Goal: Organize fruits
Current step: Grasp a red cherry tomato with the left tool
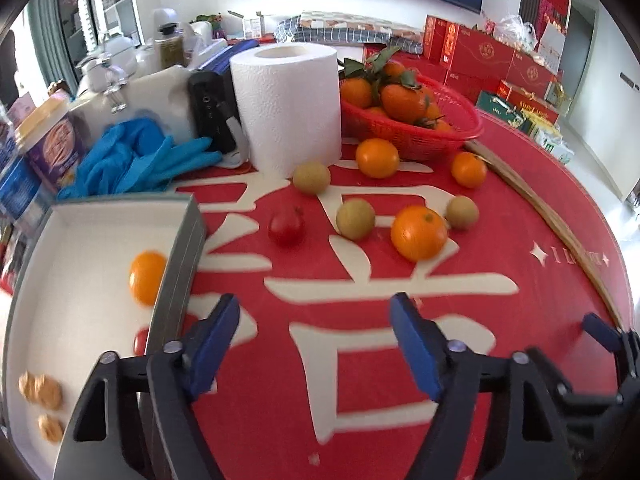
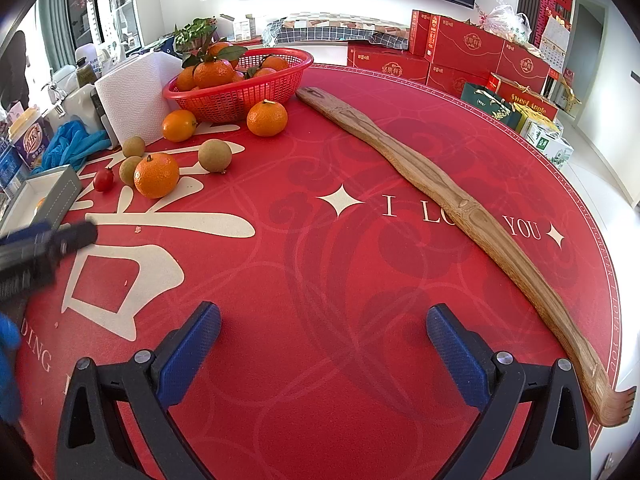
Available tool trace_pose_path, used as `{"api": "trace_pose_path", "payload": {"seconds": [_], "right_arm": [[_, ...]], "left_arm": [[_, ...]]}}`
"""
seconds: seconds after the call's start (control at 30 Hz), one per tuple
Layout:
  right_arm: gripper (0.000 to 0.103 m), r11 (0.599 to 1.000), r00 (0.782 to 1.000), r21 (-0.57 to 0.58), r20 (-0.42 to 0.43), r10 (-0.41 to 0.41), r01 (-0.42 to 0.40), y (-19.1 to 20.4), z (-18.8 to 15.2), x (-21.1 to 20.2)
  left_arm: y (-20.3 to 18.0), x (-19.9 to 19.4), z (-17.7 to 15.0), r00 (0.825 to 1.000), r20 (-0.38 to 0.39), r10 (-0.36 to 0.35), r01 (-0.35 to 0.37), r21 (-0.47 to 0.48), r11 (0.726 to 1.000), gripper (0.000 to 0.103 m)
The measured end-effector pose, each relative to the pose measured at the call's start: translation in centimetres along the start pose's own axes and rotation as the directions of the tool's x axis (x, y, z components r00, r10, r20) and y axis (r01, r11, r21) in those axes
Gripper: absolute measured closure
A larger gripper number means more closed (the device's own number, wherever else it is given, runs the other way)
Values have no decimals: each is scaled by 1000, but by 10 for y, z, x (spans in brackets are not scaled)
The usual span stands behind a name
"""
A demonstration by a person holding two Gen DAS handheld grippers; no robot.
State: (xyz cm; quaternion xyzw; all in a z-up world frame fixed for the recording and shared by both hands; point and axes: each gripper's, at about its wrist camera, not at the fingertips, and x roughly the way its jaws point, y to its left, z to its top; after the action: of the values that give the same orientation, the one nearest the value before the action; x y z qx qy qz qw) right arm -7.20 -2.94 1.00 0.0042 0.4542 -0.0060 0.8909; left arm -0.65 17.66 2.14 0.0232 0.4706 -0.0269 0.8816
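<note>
While both grippers, left [image 1: 316,312] and right [image 2: 324,320], gape empty, paper roll [image 1: 288,104] fronts basket [image 1: 420,136], perhaps walnuts [image 1: 42,392] in box [image 1: 184,248].

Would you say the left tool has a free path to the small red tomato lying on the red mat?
Probably yes: the left tool is open and empty, and only bare mat lies between it and the tomato.

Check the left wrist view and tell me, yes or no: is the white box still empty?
No: the white box already holds an orange, a small red tomato and some walnuts.
</note>
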Motion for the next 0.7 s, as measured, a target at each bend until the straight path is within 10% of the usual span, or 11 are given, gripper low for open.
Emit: {"api": "trace_pose_path", "payload": {"seconds": [0.53, 0.63, 0.7], "right_arm": [[0, 1000, 1000, 0, 0, 0, 0, 0, 0, 0], [0, 1000, 1000, 0, -1, 0, 0, 0, 0, 0], [0, 1000, 1000, 0, -1, 0, 0, 0, 0, 0]], "left_arm": [[-5, 39, 39, 1000, 9, 16, -16, 5, 1000, 43], [-5, 39, 40, 1000, 10, -3, 3, 0, 1000, 73], [-8, 37, 38, 1000, 12, 7, -8, 24, 1000, 75]]}}
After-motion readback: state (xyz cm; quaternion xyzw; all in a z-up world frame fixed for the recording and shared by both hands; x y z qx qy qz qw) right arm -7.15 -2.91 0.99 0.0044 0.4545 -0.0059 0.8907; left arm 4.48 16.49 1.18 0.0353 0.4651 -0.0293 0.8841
